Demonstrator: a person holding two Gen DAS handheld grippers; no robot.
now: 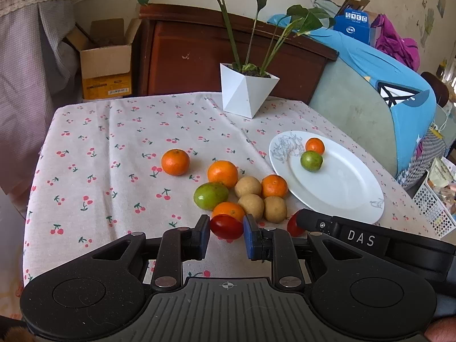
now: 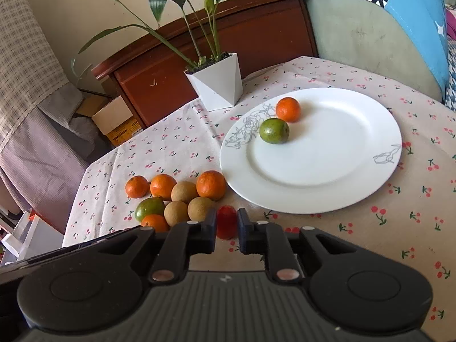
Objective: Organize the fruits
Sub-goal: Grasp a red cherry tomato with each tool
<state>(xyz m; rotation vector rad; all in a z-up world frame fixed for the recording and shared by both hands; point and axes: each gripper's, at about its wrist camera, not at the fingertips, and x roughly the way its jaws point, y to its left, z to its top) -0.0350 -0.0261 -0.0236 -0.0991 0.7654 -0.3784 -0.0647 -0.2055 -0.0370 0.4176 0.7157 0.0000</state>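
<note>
In the left wrist view my left gripper (image 1: 226,223) is shut on a red cherry tomato (image 1: 225,229) just above the cloth, in front of a cluster of loose fruit. In the right wrist view my right gripper (image 2: 227,219) is shut on a second red tomato (image 2: 226,226) near the white plate (image 2: 356,188). The plate holds a small orange (image 2: 288,109) and a green fruit (image 2: 274,130). The cluster has several oranges (image 1: 222,173), a green fruit (image 1: 211,195) and three tan round fruits (image 1: 275,209). The right gripper's finger (image 1: 313,221) reaches in from the right, hiding part of its tomato (image 1: 292,226).
A white angular planter (image 1: 245,92) with a leafy plant stands at the table's far side. The table wears a cherry-print cloth (image 1: 114,171). A padded chair with blue cloth (image 1: 370,94) sits to the right, and a cardboard box (image 1: 107,62) and wooden cabinet lie behind.
</note>
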